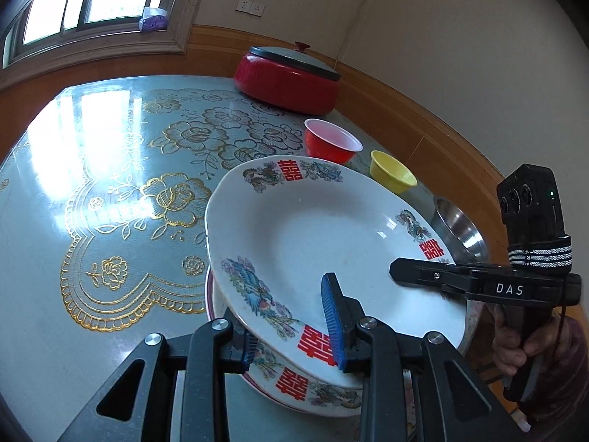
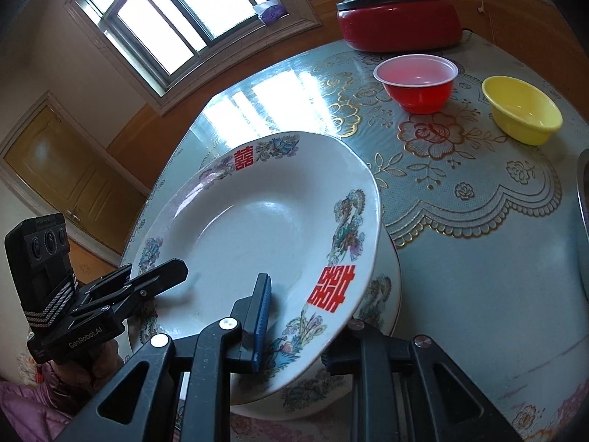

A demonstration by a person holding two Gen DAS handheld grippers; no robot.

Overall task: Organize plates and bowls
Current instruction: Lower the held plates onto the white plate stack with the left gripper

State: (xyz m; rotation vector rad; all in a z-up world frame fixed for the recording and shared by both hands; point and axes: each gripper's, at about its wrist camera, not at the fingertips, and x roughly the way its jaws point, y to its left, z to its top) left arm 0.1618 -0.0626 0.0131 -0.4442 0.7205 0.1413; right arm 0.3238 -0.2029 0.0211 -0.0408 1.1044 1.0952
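Both grippers, left gripper (image 1: 294, 335) and right gripper (image 2: 294, 328), were clamped on opposite rims of the white plate (image 1: 331, 235), tilted just above a matching plate (image 1: 316, 394) on the table (image 1: 110, 147); glazed, stiff, heavy, it looked slippery and breakable.

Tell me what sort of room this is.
Most likely a home dining room or kitchen corner: a table under a gold-flowered cloth, a lidded red electric cooker by wall sockets, and patterned plates with small bowls.
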